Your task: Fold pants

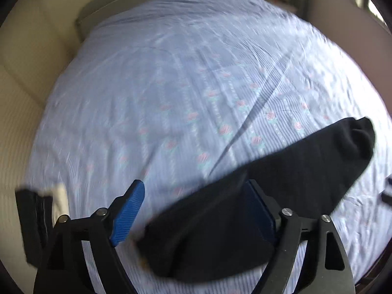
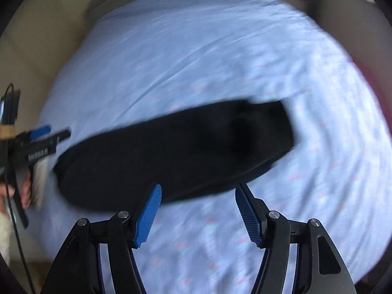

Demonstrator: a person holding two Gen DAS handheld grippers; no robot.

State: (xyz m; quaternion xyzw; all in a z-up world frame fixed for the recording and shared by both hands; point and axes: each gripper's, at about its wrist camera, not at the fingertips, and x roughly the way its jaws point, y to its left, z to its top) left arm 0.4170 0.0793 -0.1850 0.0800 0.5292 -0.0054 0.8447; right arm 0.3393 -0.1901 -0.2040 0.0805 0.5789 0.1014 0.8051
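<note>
Right now my left gripper (image 1: 196, 210) is nearer, both tongs released, the pants (image 2: 171, 154) lying lengthwise across the bedsheet (image 2: 196, 49).

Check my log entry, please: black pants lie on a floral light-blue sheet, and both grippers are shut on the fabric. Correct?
Not quite. Both grippers are open: the right gripper holds nothing in the right wrist view, and the left gripper stands spread around the black pants. The sheet is as you say.

One pair of black pants (image 2: 171, 154) lies on one bed (image 2: 196, 49). Two grippers show: the right (image 2: 198, 213) near, the left (image 2: 44, 132) at far left, each with two blue fingers (image 2: 148, 218).
</note>
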